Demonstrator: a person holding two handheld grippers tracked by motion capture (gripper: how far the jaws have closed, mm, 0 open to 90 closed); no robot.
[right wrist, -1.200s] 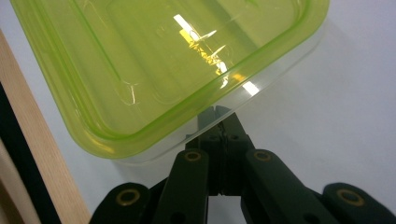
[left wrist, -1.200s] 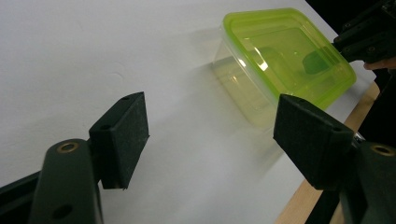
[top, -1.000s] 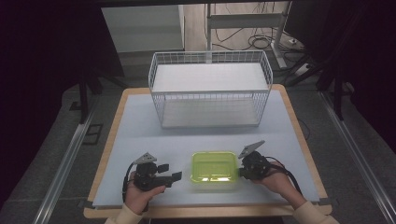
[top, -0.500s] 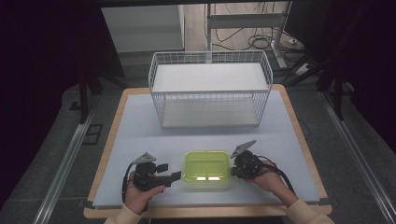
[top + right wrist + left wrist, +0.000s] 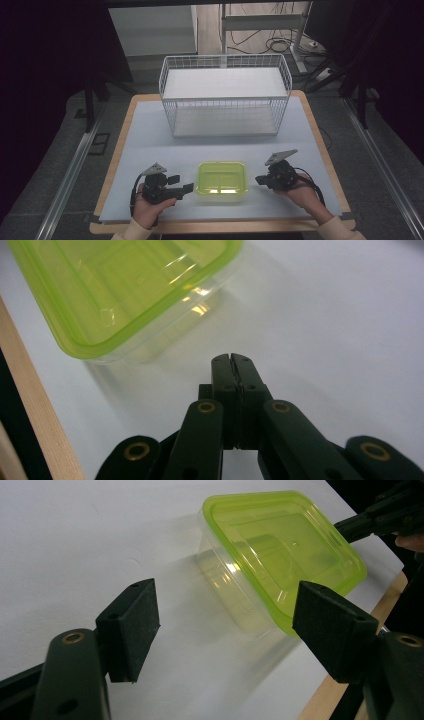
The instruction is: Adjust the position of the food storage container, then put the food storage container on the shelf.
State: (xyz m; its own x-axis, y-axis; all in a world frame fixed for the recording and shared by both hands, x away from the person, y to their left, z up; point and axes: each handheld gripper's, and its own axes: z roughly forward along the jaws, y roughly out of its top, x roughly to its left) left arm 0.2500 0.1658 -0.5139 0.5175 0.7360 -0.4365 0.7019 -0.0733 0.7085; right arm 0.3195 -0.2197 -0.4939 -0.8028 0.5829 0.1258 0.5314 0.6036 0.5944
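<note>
A clear plastic container with a lime-green lid (image 5: 221, 180) sits near the front edge of the table, between my two grippers. My left gripper (image 5: 181, 184) lies just left of it, open, its jaws aimed at the container without touching it. In the left gripper view the container (image 5: 280, 555) lies ahead of the wide-apart pads (image 5: 132, 625), and nothing is between them. My right gripper (image 5: 259, 180) is a short gap to the container's right, shut and empty. In the right gripper view its closed tips (image 5: 231, 360) point toward the container's corner (image 5: 125, 285).
A white wire basket (image 5: 225, 95) with a raised white shelf stands at the back middle of the white table mat (image 5: 150, 135). The wooden table edge (image 5: 225, 227) runs along the front. Cables lie on the floor behind the table.
The right gripper pushed the container a little to the left, then drew back to the right, leaving a gap. The left gripper stayed where it was.
</note>
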